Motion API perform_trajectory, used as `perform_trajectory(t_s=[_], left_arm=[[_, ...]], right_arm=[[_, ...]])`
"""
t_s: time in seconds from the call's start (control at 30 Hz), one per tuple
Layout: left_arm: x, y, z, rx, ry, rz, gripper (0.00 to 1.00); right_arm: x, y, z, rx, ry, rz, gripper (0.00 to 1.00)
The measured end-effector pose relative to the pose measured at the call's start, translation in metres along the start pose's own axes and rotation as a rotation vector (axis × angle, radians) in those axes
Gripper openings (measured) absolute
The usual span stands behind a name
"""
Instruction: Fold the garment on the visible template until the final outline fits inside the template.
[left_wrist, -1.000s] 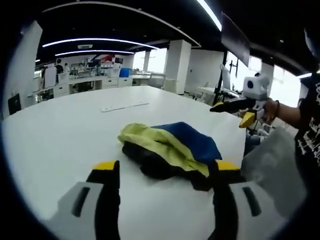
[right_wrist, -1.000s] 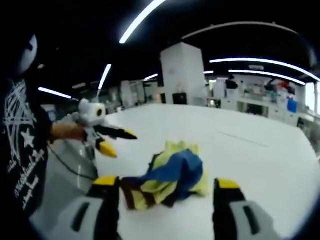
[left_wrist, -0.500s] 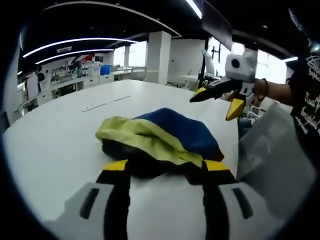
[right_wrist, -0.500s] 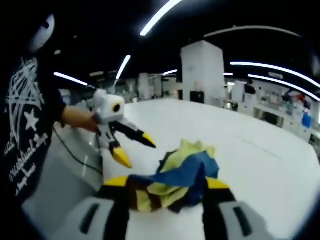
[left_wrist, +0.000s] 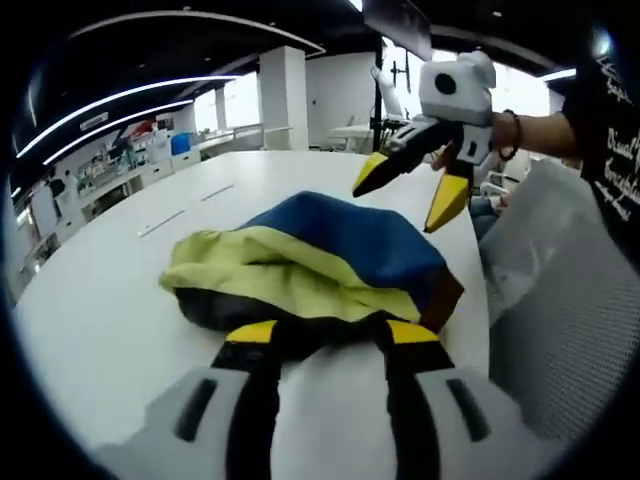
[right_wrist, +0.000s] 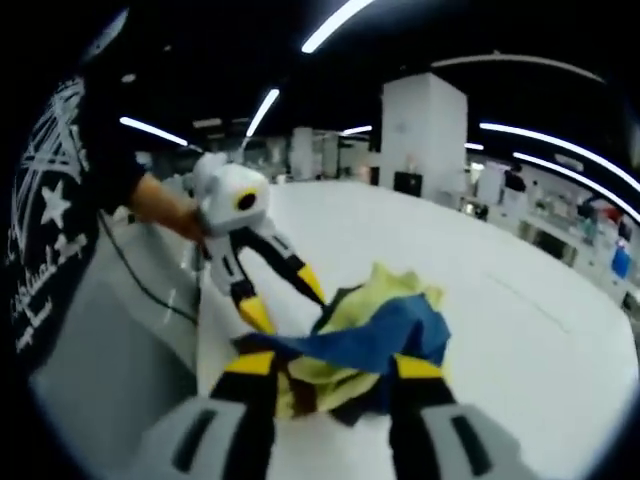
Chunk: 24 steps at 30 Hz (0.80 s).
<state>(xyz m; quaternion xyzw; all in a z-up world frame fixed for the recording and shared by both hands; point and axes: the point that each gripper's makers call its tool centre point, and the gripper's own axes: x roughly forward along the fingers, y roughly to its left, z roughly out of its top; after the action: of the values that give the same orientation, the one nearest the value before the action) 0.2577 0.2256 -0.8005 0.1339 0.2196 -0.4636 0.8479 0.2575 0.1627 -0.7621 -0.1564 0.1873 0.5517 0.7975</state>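
Garment (left_wrist: 320, 265) lay crumpled on the white table (left_wrist: 110, 300); your left gripper (left_wrist: 325, 335) and right gripper (right_wrist: 335, 365) stood wide apart, fingertips touching its near edge, holding nothing.

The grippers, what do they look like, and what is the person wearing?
Each gripper, left and right, has black jaws with yellow tips rising from grey mounts, under a white body. The person wears a black shirt with white star print and a dark wristband.

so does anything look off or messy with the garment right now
Yes. The garment sits as a crumpled heap on the white table, yellow, blue and dark layers bunched over each other, not spread flat. No template outline can be made out under it. Both grippers, left and right, are open beside it.
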Motion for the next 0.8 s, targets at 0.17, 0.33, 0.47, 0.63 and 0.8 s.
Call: perform_trajectory(t_s=[0.17,0.33,0.47,0.63,0.8], left_arm=[[0.009,-0.003,-0.003,0.064,0.024,-0.009,0.33],[0.016,0.004,-0.012,0.076,0.047,-0.004,0.29],[0.022,0.008,-0.020,0.080,0.062,0.010,0.27],[0.029,0.013,-0.026,0.102,0.081,0.022,0.18],[0.029,0.019,-0.027,0.087,0.077,0.042,0.09]], right_arm=[[0.006,-0.001,-0.001,-0.009,0.002,-0.002,0.36],[0.011,-0.004,0.000,-0.012,0.002,-0.011,0.32],[0.015,-0.009,0.001,-0.012,0.005,-0.028,0.23],[0.019,-0.013,0.004,-0.008,-0.004,-0.051,0.07],[0.019,-0.013,0.006,-0.005,-0.011,-0.051,0.00]])
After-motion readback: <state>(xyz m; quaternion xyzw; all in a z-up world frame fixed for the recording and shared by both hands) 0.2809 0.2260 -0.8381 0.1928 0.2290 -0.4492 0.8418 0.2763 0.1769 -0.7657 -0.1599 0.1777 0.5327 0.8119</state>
